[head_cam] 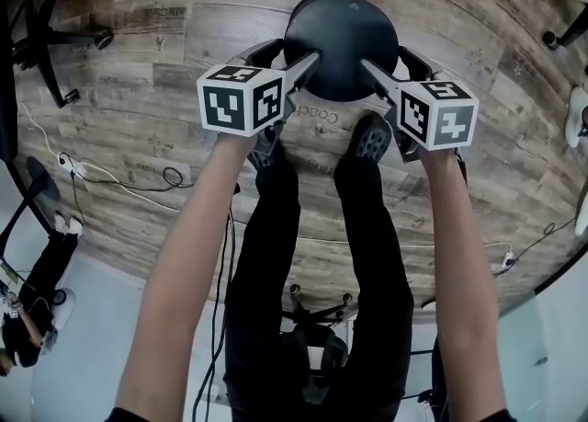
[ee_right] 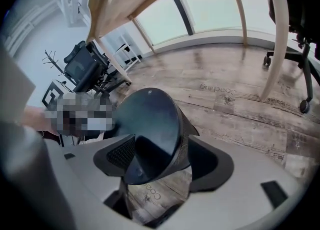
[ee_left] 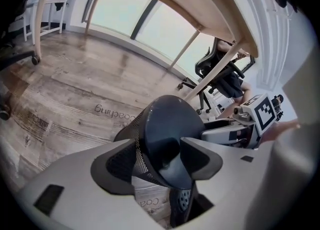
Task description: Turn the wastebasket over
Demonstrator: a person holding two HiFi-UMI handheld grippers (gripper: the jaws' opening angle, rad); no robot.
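Heads up on where things are: the wastebasket (head_cam: 342,39) is on the wood floor (head_cam: 165,39) just ahead of your shoes (head_cam: 372,140), and it looks like the solid round end is facing up at you with the mesh wall running down below it. So by my read it may be flipped already, though I can't see the mouth end to be sure.

Your left tongs (head_cam: 294,54) and right tongs (head_cam: 388,60) sit either side of it. Both are spread wide and neither is clamping anything. In each gripper view the basket shows in the gap ahead of the jaws, but the pads aren't pressing on it. The inner jaw on each side looks to be right up against the wall, maybe just touching.

Handling-wise, I'd guess it's a light one: thin metal mesh, stiff enough to hold its shape, but the wall would probably dent if you really crush it. The round tapered side is a bad place to squeeze from outside, since it'll likely squirt out. If you need to move it again, pinch through the wall at the rim, one tongs on each opposite side, with one jaw inside and one outside. With the mouth down, tip it a little first to get a jaw under.
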